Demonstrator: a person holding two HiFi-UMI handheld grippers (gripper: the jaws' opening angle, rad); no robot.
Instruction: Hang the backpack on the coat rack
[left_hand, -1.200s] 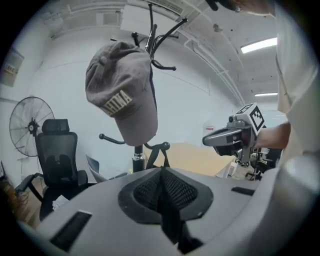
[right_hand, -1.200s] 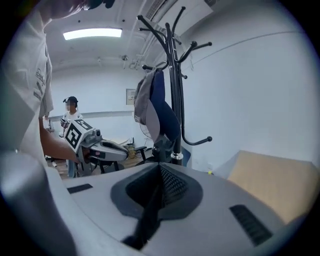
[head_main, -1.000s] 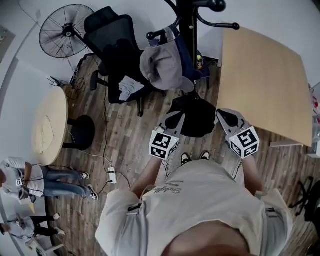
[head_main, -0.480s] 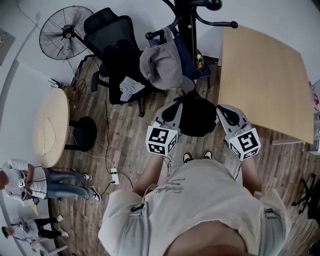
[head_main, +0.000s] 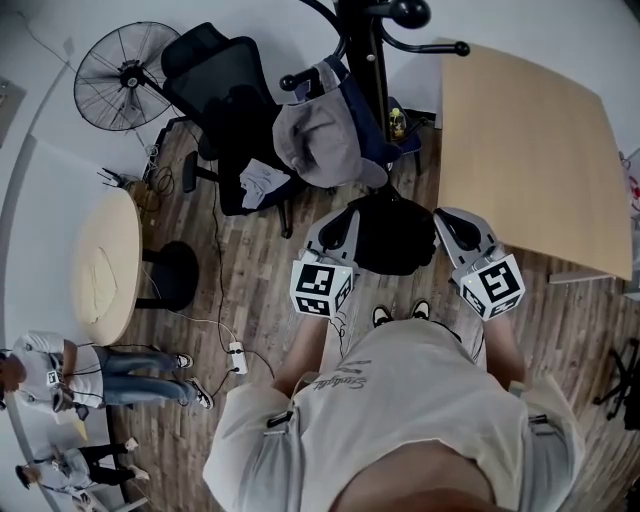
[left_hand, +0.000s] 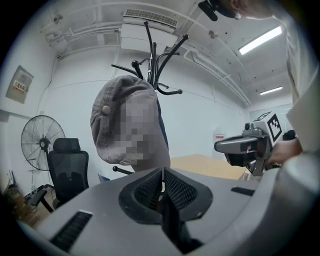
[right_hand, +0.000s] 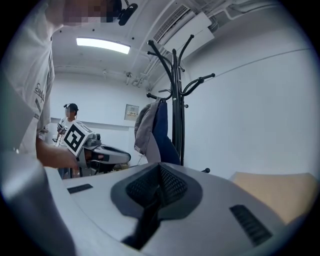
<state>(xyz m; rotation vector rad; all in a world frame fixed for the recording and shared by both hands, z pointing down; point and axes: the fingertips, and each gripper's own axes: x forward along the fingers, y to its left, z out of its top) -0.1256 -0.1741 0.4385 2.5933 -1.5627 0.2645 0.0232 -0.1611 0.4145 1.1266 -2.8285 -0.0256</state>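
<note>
Your left hand-held gripper (head_main: 345, 222) and right hand-held gripper (head_main: 447, 222) each clamp the backpack (head_main: 392, 238), which hangs between them at frame centre. The coat rack (head_main: 374, 60) stands directly beyond it, toward the top edge.

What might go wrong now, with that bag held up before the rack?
1. The backpack seems to hang only by thin straps pinched in the shut left gripper and right gripper; one may slip out.
2. A grey jacket already covers the near side of the rack; the backpack may snag it or knock it off.
3. The free hooks sit high, so the lift may fall short.
</note>
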